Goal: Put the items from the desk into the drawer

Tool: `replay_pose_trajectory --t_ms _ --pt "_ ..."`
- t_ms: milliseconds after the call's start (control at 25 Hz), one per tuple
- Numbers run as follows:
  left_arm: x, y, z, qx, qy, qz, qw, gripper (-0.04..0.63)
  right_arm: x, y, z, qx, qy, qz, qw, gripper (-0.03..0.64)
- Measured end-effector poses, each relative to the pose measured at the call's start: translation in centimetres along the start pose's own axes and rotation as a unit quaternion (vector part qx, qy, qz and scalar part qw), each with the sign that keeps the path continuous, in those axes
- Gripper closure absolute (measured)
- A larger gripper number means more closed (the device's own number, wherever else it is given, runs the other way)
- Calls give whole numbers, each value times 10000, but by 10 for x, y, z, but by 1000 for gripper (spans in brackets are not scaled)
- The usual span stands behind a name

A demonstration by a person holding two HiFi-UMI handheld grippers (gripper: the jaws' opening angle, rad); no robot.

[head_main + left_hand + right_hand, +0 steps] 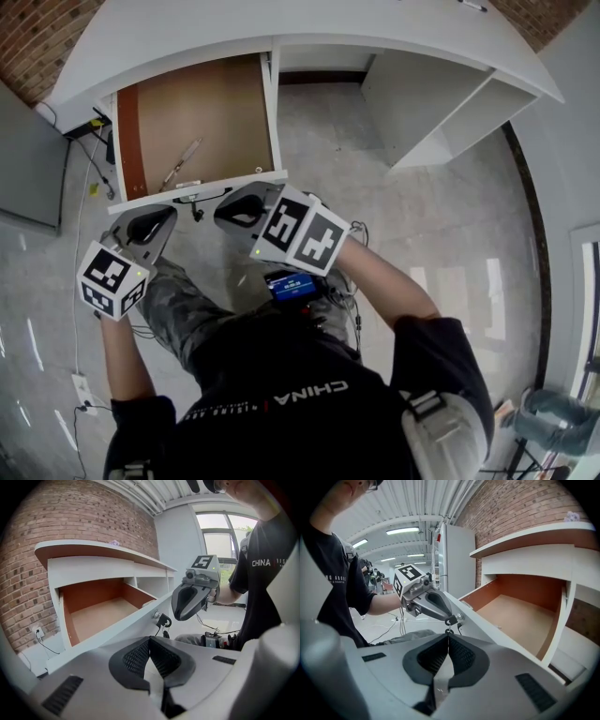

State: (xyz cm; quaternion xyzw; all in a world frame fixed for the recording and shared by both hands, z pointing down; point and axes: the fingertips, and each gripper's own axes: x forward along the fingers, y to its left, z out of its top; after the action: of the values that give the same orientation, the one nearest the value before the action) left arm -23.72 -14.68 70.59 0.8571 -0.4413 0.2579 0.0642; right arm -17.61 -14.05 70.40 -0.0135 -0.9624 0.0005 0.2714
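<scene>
The white desk's drawer (202, 112) stands pulled out, brown inside, with a slim pen-like item (181, 163) lying near its front. Its white front panel (211, 188) carries a lock with keys (162, 619) hanging from it. My left gripper (153, 221) is shut and empty just in front of that panel, at its left. Shut and empty too, my right gripper (242, 204) sits beside it toward the panel's middle. In the left gripper view the closed pads (140, 656) point at the drawer (101, 613) and the right gripper (192, 597). The right gripper view shows the left gripper (425, 601) near the keys (451, 619).
The desk top (281, 28) curves across the back; a small pale object (572, 515) lies on it. An open white compartment (441, 108) is right of the drawer. A brick wall (56, 522) stands behind, with cables and a socket (82, 382) on the floor at left.
</scene>
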Motion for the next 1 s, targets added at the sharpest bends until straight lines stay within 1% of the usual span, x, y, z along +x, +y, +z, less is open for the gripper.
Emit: replay_pose_trajectory --t_ms 160,360,440,760,880,1000 --pt "-1 5 9 -20 -150 33 9999 583 -1 -8 6 -201 -64 -260 9994 600" --pt "-3 15 26 45 -310 113 9994 583 -7 -23 20 -293 -186 -492 9982 600" --pt "-3 21 34 134 -346 182 9991 583 -11 -33 25 -326 -227 -644 9971 600" --pt "-9 50 56 201 -589 549 9965 583 -32 -72 42 -99 -573 -1343 9892 600" --pt "-8 55 62 159 -667 498 9964 583 -36 -83 43 -49 -643 -1458 9872 601" --pt "-6 54 64 204 -658 397 9968 583 -35 -82 46 -73 -648 -1413 9878 600"
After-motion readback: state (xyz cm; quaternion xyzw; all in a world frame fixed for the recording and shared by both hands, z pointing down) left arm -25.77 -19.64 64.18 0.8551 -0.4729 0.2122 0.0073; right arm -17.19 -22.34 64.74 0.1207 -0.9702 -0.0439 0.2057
